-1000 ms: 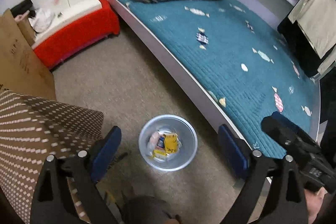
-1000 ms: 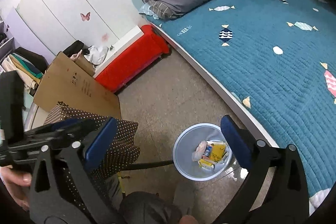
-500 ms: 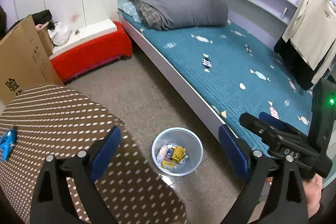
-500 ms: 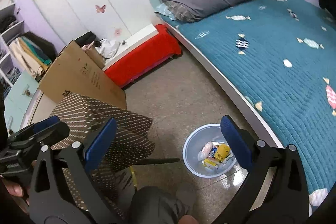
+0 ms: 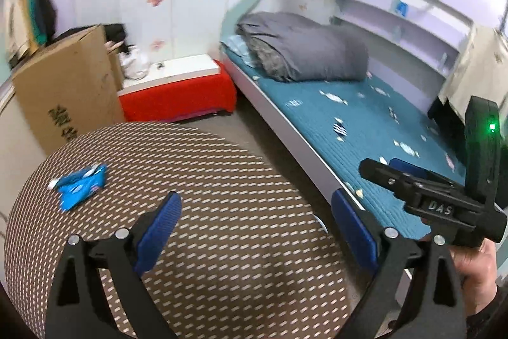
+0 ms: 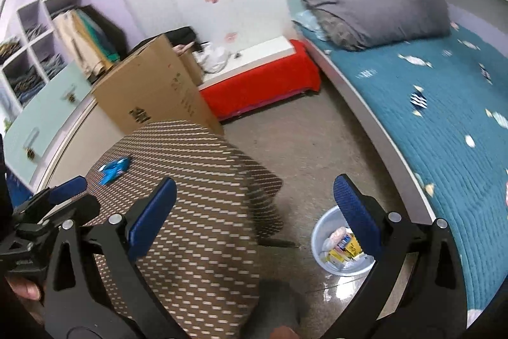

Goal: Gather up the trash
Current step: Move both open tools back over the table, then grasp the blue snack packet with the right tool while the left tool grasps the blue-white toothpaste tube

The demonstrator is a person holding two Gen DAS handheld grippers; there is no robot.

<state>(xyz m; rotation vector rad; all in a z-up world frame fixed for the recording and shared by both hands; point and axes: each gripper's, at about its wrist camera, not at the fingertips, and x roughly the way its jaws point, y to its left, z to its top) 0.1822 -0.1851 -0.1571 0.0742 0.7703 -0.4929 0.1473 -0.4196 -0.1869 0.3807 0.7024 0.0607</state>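
A blue crumpled wrapper (image 5: 79,183) lies on the brown dotted tablecloth (image 5: 197,186), far left of my left gripper (image 5: 254,221), which is open and empty above the cloth. It also shows in the right wrist view (image 6: 113,169). My right gripper (image 6: 254,208) is open and empty, held over the table edge and floor. A pale blue bin (image 6: 320,243) holding several bits of trash stands on the floor by the bed, just behind the right finger (image 6: 355,212). The right gripper shows in the left wrist view (image 5: 422,189).
A teal-quilted bed (image 5: 365,123) with a grey duvet (image 5: 304,50) runs along the right. A red bench (image 6: 263,84) and a cardboard box (image 6: 155,88) stand against the far wall. Shelves (image 6: 41,30) are at the left.
Both grippers have risen and tilted up from the bin. The dotted table with the blue wrapper has come into view; the bin has dropped out of the left wrist view.
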